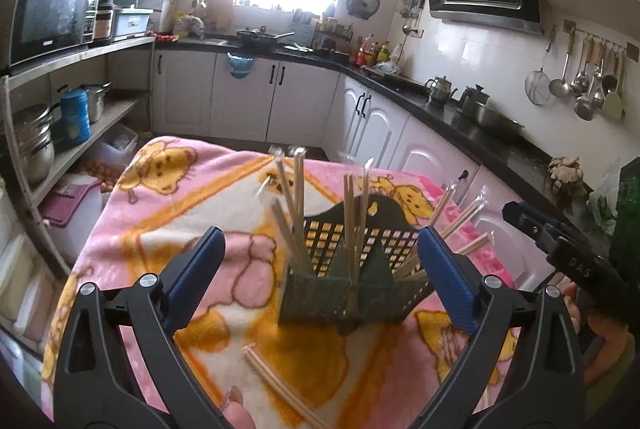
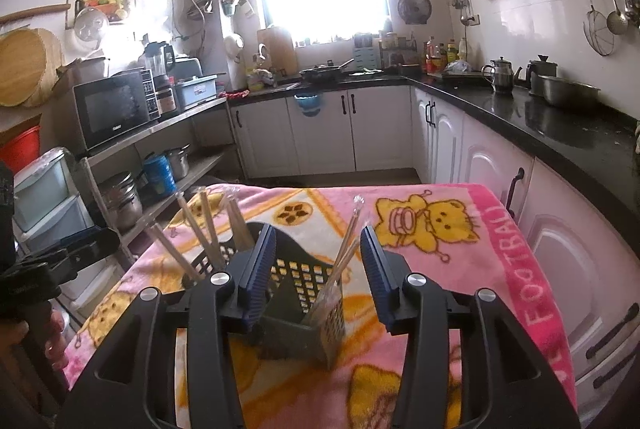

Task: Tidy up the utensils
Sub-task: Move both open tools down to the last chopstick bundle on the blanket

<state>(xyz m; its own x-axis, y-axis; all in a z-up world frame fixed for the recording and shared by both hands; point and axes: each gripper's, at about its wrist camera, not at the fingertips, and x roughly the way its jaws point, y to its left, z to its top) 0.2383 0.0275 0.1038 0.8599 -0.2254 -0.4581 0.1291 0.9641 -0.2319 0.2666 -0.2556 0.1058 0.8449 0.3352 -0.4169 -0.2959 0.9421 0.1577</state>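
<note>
A dark perforated caddy [image 1: 352, 285] is standing on a pink cartoon-print blanket [image 1: 200, 189] that is covering the counter, and everything else is placed against it.

The left tool [image 1: 322, 263] is hanging in front of the caddy with its blue-padded jaws spread wide, one on each side of the caddy and clear of it; nothing is sitting between the pads. The right tool [image 2: 318, 261] is hovering over the near side of the caddy with its jaws partly apart. A wrapped chopstick bundle [image 2: 344, 249] is rising in the gap between them, and neither pad is pressing on it.

Several wrapped chopsticks [image 1: 290, 197] are leaning out of the caddy's left compartment, tilted away from upright. More [image 1: 358, 205] are standing nearly upright in its middle section, and another group [image 1: 456, 221] is fanning out of its right side, close behind the left tool's right jaw. One loose pair [image 1: 280, 385] is lying flat on the blanket in front of the caddy, nearer the camera and not touching it.

In the left wrist view the right tool's black body is showing to the right of the caddy, with a hand [image 1: 600, 333] gripping its handle. A fingertip [image 1: 234, 403] is peeking in below the loose pair.

Far beyond the caddy, a black kitchen worktop [image 2: 520, 105] is running along white cabinets.
</note>
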